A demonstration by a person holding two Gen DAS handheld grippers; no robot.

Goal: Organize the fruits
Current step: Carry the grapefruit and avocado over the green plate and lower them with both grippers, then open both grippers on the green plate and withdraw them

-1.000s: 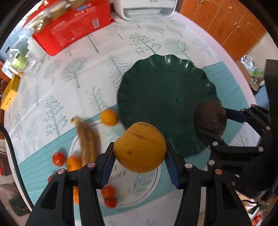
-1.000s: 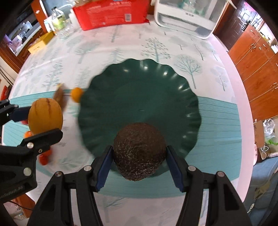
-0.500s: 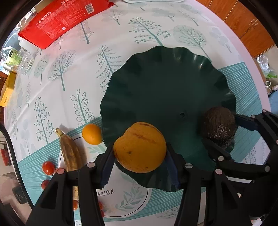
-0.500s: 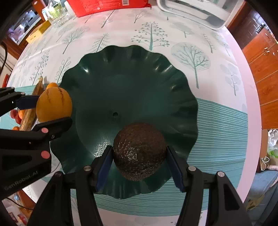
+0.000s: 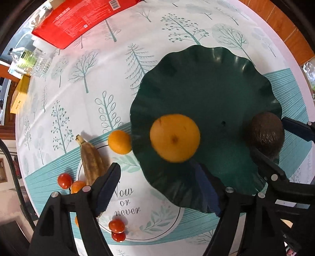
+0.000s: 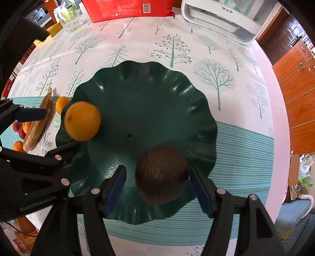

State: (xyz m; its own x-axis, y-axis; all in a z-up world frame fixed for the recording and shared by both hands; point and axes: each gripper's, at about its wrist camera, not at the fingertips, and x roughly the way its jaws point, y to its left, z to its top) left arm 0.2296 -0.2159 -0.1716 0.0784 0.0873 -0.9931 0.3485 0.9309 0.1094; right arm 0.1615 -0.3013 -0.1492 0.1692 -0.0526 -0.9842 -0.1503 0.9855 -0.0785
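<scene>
A dark green scalloped plate (image 5: 206, 82) (image 6: 149, 98) lies on the tree-print tablecloth. My left gripper (image 5: 157, 183) is open, and a round yellow-orange fruit (image 5: 174, 137) (image 6: 82, 123) is free of its fingers, blurred, over the plate's left side. My right gripper (image 6: 157, 183) is open around a dark brown avocado (image 6: 162, 175) (image 5: 265, 134), which looks blurred over the plate's near edge; a gap shows at the left pad. A brown banana (image 5: 92, 159), a small orange (image 5: 119, 142) and cherry tomatoes (image 5: 64, 180) lie left of the plate.
A red package (image 5: 78, 21) and a yellow box (image 5: 19, 96) lie at the far left. A white appliance (image 6: 226, 17) stands at the back. Wooden cabinets (image 6: 295, 78) run along the right. A white mat with lettering (image 5: 128, 200) lies under the left gripper.
Both grippers have opened over the green plate. The yellow-orange fruit has left the left gripper's fingers, and the avocado has come loose in the right gripper's.
</scene>
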